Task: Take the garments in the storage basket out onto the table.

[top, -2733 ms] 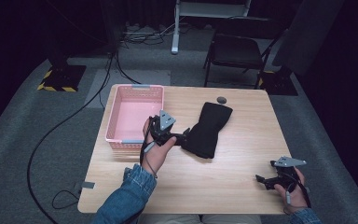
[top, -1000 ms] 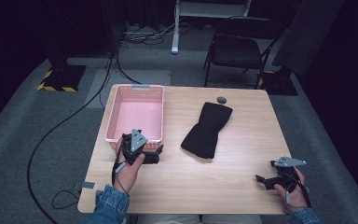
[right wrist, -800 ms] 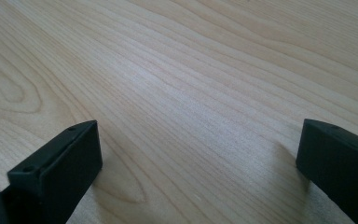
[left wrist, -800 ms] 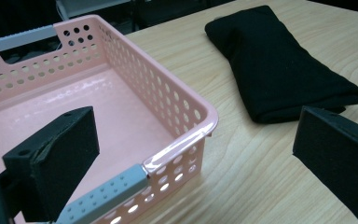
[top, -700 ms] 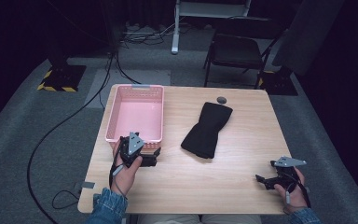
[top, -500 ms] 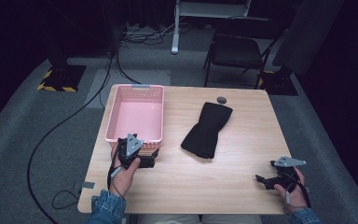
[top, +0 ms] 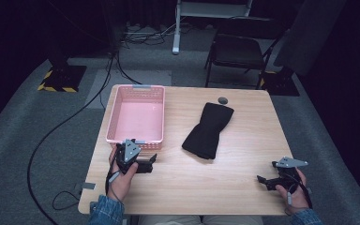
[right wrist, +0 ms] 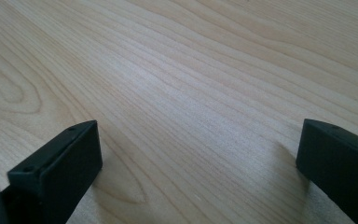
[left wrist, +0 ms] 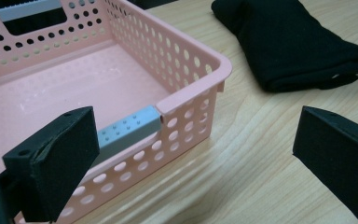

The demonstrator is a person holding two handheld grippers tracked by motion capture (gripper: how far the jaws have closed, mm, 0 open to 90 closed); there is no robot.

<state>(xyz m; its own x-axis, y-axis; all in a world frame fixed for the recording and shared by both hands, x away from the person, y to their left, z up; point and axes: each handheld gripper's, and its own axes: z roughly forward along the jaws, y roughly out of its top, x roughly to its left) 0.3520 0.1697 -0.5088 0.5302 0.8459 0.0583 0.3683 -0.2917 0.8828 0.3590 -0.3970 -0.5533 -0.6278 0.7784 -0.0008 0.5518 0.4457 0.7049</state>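
Observation:
A folded black cloth lies on the wooden table, right of an empty pink perforated basket. My left gripper rests low on the table just in front of the basket's near right corner, jaws wide open with nothing between them. In the left gripper view the basket stands close ahead at the left and the black cloth lies at the upper right. My right gripper sits near the table's front right corner, open and empty over bare wood.
A small dark round disc lies near the table's far edge, beyond the cloth. A black chair and floor cables sit past and left of the table. Bare wood spans the space between the two grippers.
My left gripper has let go of the black cloth, pulled back toward the front left and settled in front of the basket. The right gripper has stayed put.

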